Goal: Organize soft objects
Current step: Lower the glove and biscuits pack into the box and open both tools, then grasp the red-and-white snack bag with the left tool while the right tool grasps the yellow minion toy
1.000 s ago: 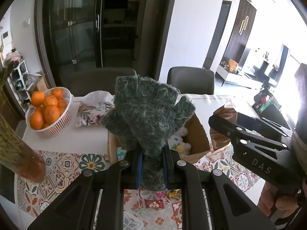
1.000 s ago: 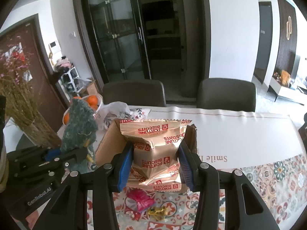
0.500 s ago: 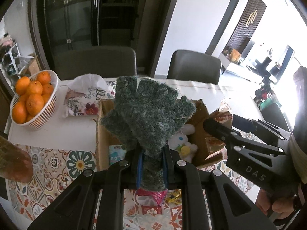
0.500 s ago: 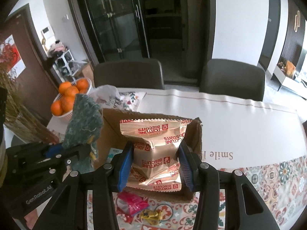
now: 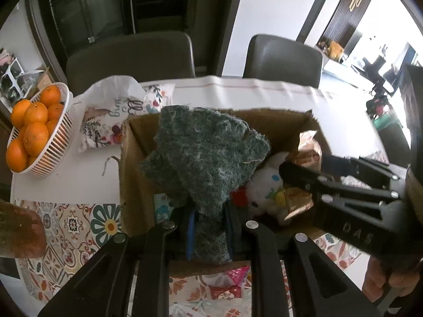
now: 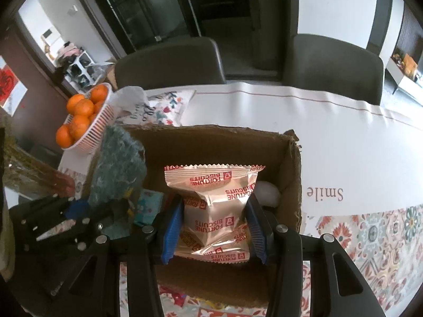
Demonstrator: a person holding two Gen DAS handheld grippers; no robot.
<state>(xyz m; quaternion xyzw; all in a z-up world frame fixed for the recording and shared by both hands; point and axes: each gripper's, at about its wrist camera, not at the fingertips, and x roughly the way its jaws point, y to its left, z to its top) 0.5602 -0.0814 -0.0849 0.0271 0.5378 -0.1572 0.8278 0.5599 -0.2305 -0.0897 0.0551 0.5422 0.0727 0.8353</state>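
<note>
Pads of the left tool (image 5: 208,227) clench a fuzzy green glove (image 5: 203,158) above the cardboard box (image 6: 293,185). Beside it, the right tool (image 6: 214,227) grips a Fortune Biscuits packet (image 6: 214,198) inside that box, on the tabletop (image 6: 343,142).

Daylight comes in strongly from the right side of the left wrist view, where the far room is washed out to almost pure white and detail is lost. The white table cover (image 6: 330,137) reflects this light and looks bright and a little flat in both views. The dark glass doors (image 6: 148,13) at the back stay dim, with only weak reflections. Inside the cardboard box (image 6: 216,142) the walls are in soft shadow. The biscuit packet (image 6: 214,200) shows shiny glare on its foil. Both pictures bend strongly toward the edges, the corners are black, and near parts look slightly soft
</note>
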